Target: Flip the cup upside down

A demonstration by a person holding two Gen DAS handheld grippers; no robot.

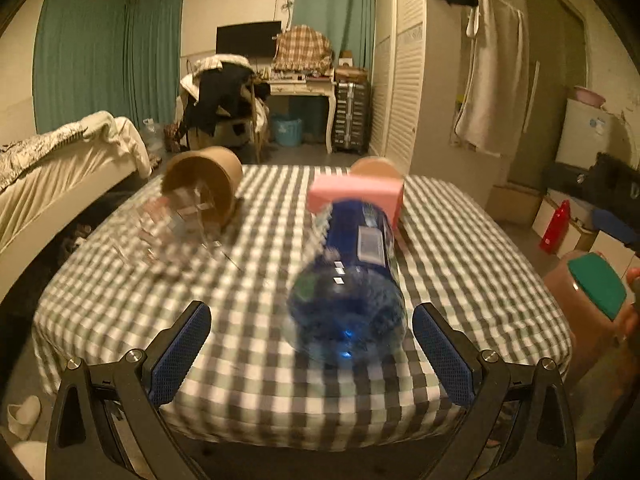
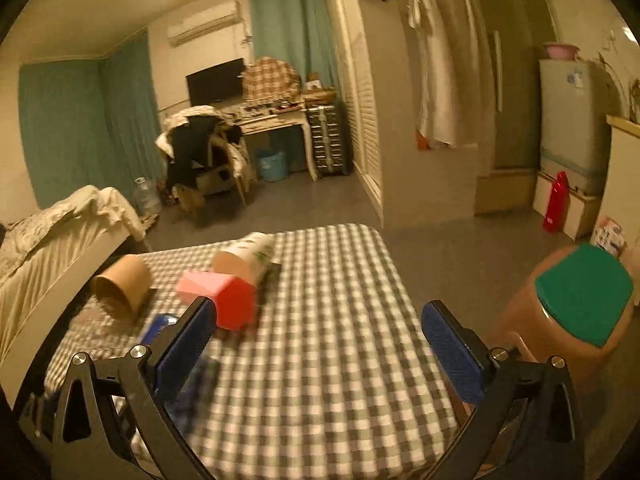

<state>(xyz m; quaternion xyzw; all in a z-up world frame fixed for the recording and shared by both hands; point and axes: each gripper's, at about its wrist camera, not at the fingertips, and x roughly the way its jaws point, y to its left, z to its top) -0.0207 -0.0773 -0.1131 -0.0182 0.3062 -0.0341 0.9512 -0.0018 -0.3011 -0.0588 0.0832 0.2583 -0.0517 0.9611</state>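
A brown paper cup lies on its side at the far left of the checkered table, mouth facing me. A clear cup lies blurred just in front of it. A second paper cup, printed white and green, lies on its side behind a pink block. My left gripper is open, its blue pads either side of a lying blue bottle, not touching it. My right gripper is open over the cloth, holding nothing.
A brown bin with a green lid stands off the table's right side. A hand shows at the right edge. A bed runs along the left. The blue bottle peeks from behind my right gripper's left finger.
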